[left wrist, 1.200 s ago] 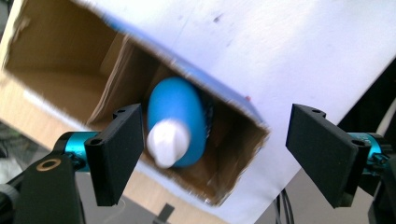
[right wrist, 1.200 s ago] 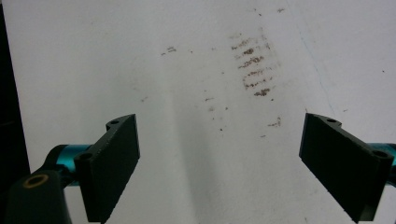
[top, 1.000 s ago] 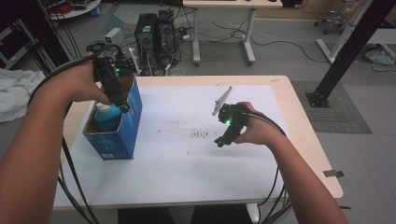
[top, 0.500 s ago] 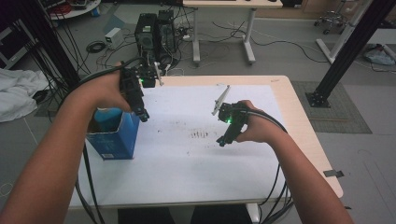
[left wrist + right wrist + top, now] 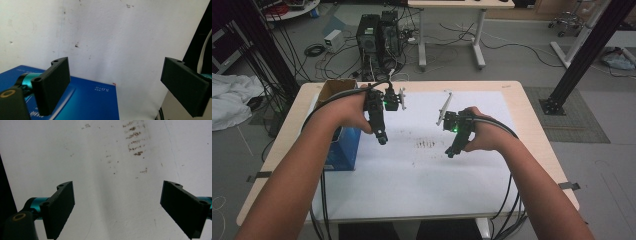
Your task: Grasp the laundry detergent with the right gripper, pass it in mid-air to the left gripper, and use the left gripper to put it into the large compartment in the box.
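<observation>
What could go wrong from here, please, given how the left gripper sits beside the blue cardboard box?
The left gripper, jaws open and just widened with nothing between them, hangs close to the blue cardboard box; a sideways sweep might knock the box toward the wooden table's edge. The trailing black cables could snag on the box. The right gripper holds nothing either.

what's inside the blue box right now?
From above, the blue box stands open at the table's left edge, but the person's left forearm and left gripper cover most of its opening. Only a brown inner flap shows; any contents are hidden.
</observation>
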Action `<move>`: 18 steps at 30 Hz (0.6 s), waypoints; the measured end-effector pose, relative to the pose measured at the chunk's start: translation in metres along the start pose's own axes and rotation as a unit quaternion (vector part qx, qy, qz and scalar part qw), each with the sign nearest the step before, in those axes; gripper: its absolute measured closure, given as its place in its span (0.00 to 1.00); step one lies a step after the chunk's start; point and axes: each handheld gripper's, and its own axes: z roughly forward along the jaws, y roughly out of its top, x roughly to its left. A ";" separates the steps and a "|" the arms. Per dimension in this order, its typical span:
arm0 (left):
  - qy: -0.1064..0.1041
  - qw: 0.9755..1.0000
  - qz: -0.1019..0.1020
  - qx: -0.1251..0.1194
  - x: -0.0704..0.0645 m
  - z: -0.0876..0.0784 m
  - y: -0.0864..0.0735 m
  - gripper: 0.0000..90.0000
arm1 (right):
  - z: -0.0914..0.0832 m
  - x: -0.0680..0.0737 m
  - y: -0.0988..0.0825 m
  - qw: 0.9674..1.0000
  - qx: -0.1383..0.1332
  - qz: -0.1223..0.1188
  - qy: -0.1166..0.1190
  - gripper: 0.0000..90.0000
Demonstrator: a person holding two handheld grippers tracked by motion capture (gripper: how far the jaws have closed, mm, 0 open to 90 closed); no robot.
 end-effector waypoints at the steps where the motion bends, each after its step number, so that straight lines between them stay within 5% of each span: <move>1: -0.001 1.000 0.002 0.000 0.000 0.002 0.001 0.10 | 0.000 0.000 0.000 1.000 0.000 0.000 0.000 0.13; 18: -0.013 1.000 0.022 0.003 0.003 0.033 0.021 0.07 | 0.010 -0.007 0.007 1.000 0.029 -0.005 0.006 0.13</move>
